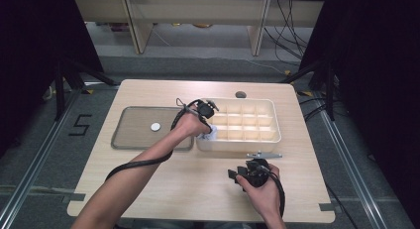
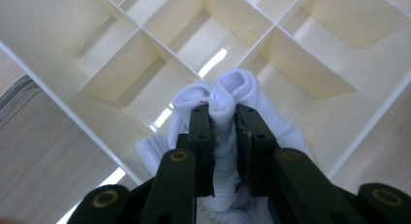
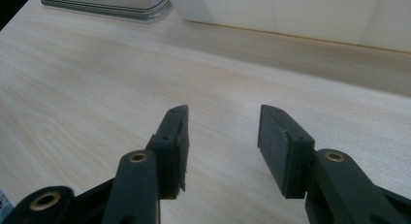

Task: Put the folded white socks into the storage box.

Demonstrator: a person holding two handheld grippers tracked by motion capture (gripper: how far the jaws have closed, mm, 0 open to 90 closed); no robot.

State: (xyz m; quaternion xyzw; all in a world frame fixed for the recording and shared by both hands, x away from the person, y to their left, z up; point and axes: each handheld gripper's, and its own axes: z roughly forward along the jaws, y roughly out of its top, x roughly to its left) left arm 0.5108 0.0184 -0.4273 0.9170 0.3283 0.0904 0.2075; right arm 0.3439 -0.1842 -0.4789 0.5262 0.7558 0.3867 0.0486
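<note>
1. A pale wooden surface (image 1: 148, 189) carries everything here, with a person's forearms coming in from the near edge.
2. A cream divided organiser box (image 1: 270, 135) sits right of centre on the surface, split into a grid of small open compartments.
3. A grey lid (image 1: 129, 135) with a small white knob lies flat just left of the box, touching or nearly touching its side.
4. The left gripper (image 2: 223, 122) reaches into the box's near-left corner compartment. Its jaws are pinching a rolled white sock (image 2: 232, 88) — the fabric is squeezed between the two pads, and the rolled end bulges out just beyond the jaw tips.
5. The sock is inside that corner compartment, its loose lower part spilling against the compartment wall.
6. The right gripper (image 3: 223, 146) rests low over bare surface in front of the box, well apart from the sock — its jaws spread with nothing between them.
7. A small grey metal clip (image 1: 264, 154) lies on the surface just in front of the box.
</note>
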